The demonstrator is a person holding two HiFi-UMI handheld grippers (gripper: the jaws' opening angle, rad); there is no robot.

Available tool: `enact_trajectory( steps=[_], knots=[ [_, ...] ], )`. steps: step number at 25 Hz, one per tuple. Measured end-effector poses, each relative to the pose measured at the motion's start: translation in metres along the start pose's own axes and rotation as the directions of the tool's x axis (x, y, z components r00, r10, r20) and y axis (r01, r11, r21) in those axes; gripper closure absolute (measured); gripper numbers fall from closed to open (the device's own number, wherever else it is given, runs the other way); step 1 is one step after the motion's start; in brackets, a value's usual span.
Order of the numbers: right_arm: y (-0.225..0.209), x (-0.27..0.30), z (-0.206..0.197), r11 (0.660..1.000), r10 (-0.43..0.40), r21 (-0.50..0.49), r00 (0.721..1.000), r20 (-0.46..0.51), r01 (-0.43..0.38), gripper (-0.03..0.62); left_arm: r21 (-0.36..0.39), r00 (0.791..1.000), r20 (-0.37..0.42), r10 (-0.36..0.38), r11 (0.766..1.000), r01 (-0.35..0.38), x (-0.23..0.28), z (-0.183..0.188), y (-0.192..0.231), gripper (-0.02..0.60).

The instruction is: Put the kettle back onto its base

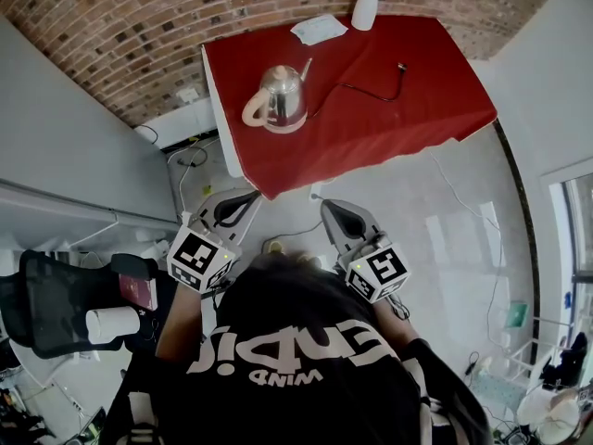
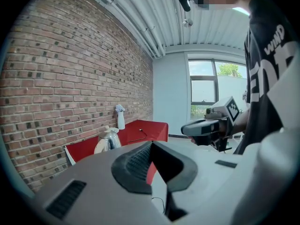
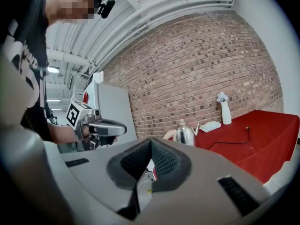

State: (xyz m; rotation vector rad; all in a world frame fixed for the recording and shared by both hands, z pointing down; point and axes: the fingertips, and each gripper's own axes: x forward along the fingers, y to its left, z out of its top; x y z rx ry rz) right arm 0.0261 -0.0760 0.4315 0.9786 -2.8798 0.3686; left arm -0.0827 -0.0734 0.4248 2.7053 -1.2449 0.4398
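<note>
A shiny steel kettle (image 1: 279, 98) with a cream handle stands upright on the left part of the red table (image 1: 417, 109). A black cord (image 1: 369, 89) runs from beside it toward the right. I cannot make out a separate base under it. The kettle (image 2: 108, 139) also shows far ahead in the left gripper view, and the kettle (image 3: 185, 134) in the right gripper view. My left gripper (image 1: 248, 196) and right gripper (image 1: 332, 206) hover side by side short of the table's near edge, well apart from the kettle. Both are shut with nothing between their pads.
A white vase (image 1: 366, 7) with flowers and a white packet (image 1: 318, 29) sit at the table's far edge by the brick wall. A black office chair (image 1: 56, 304) and a white cup (image 1: 111, 323) are at my left. Cables lie on the floor under the table's edge.
</note>
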Motion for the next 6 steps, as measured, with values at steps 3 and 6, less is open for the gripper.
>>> enact_trajectory(
  steps=[3,6],
  knots=[
    [-0.0022,0.0018,0.0016,1.000,0.001,0.001,1.000,0.004,-0.001,0.574,0.000,1.000,0.005,0.007,1.000,-0.007,0.0004,0.0027,0.0043,0.574],
    [-0.0034,0.0034,0.0021,1.000,0.006,0.002,1.000,0.005,-0.006,0.574,0.003,1.000,0.008,0.008,1.000,-0.008,0.0006,0.0051,0.0062,0.573]
  ],
)
